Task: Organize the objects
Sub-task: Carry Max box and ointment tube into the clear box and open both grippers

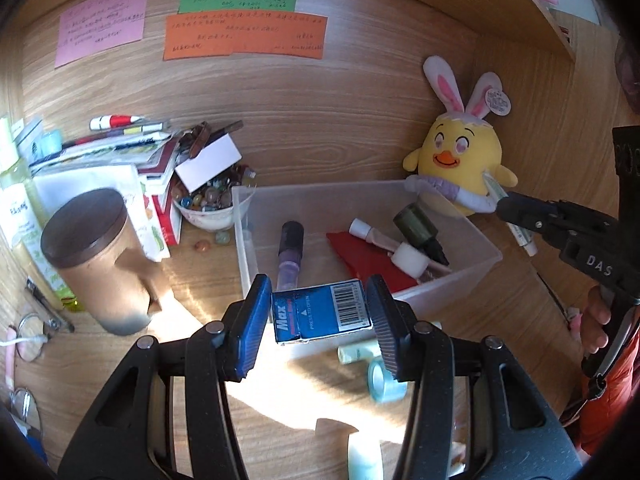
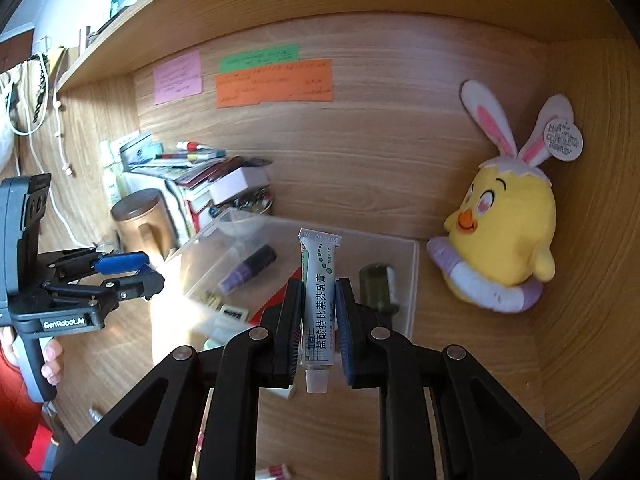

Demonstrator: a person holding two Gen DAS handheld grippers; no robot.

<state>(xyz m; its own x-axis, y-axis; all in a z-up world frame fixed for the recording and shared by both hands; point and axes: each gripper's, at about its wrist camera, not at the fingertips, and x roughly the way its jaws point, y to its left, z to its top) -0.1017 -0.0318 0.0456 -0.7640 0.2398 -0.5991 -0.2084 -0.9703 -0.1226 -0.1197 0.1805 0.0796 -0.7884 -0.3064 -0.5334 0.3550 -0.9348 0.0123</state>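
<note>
Two items are mid-carry above the clear plastic bin (image 1: 460, 236): left hand-held gripper (image 1: 318, 314) clamps a blue staple box (image 1: 320, 314), right hand-held gripper (image 2: 318, 316) pinches a white ointment tube (image 2: 318, 304). About five items already lie binned. One blue tape roll (image 1: 386, 380) and some small tubes remain on the wooden counter (image 1: 280, 420). One yellow plush chick (image 1: 460, 152).

Both black plastic grippers are showing blue ribbed pads (image 1: 250, 316), silver pivot screws, white "GenRobot.AI" lettering; orange-red sleeve (image 1: 612, 392) is showing.
</note>
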